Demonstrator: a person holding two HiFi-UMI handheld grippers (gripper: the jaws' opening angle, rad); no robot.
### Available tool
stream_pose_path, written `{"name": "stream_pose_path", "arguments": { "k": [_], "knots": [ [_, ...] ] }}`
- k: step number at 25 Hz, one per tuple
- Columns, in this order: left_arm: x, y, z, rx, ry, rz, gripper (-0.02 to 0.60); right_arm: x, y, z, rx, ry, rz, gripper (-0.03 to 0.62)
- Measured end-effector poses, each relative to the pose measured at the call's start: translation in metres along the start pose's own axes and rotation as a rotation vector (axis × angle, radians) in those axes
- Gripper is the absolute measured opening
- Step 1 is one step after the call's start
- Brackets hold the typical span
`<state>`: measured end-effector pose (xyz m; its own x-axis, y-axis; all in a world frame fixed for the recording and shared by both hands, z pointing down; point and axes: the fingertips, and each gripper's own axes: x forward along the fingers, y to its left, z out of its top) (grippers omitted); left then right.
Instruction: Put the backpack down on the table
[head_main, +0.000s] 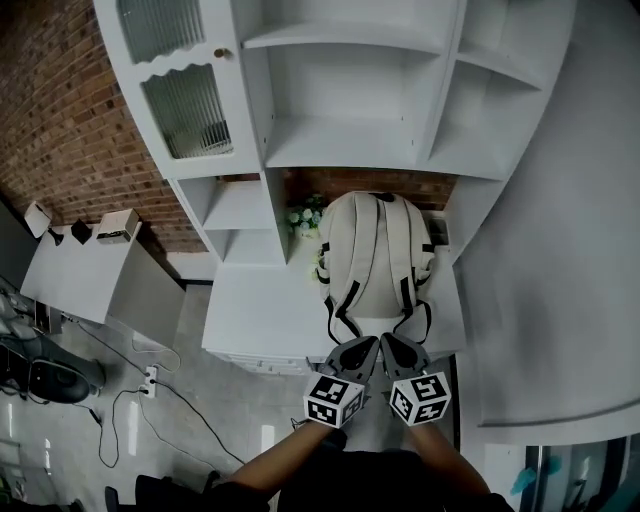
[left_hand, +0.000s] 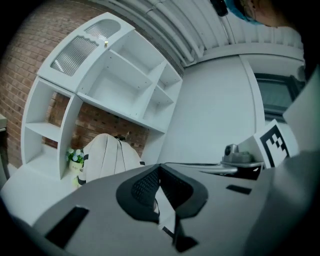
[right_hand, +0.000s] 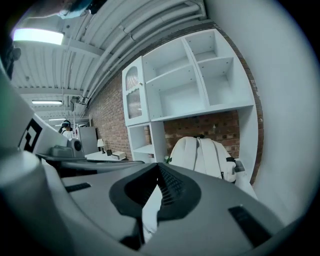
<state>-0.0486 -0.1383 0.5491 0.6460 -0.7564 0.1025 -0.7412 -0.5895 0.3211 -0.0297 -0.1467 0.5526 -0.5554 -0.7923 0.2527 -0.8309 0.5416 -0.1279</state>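
Observation:
The cream backpack (head_main: 375, 255) stands upright on the white table (head_main: 255, 315), its back panel and black-trimmed shoulder straps (head_main: 340, 310) facing me. It leans against the brick wall inside the shelf unit. It also shows in the left gripper view as the backpack (left_hand: 107, 155) and in the right gripper view as the backpack (right_hand: 205, 157). My left gripper (head_main: 368, 345) and right gripper (head_main: 392, 343) hover side by side at the table's front edge, just short of the pack. Both are shut, with nothing between the jaws in either gripper view (left_hand: 160, 167) (right_hand: 159, 167).
A small pot of white flowers (head_main: 303, 220) stands left of the pack. White open shelves (head_main: 350, 100) rise above it and a white wall panel (head_main: 540, 300) closes the right side. At far left is a low white table (head_main: 90, 275); cables (head_main: 130, 395) lie on the floor.

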Motion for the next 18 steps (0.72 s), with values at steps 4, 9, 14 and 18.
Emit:
{"name": "stream_pose_path", "arguments": {
  "k": [4,9,14,18],
  "knots": [
    [-0.005,-0.023,-0.022,0.001,0.007,0.087,0.017,-0.038,-0.009,-0.009,-0.019,-0.008,-0.022,0.017],
    [-0.01,-0.078,-0.039,0.049,0.01,0.161,0.017,-0.096,-0.029,-0.015,-0.021,-0.038,-0.052,0.017],
    [-0.012,-0.133,-0.06,0.05,0.013,0.202,0.017,-0.154,-0.039,-0.035,-0.014,-0.035,-0.049,0.017],
    [-0.012,-0.173,-0.08,0.062,0.003,0.215,0.017,-0.196,-0.054,-0.049,-0.057,-0.037,-0.054,0.017]
  ]
}}
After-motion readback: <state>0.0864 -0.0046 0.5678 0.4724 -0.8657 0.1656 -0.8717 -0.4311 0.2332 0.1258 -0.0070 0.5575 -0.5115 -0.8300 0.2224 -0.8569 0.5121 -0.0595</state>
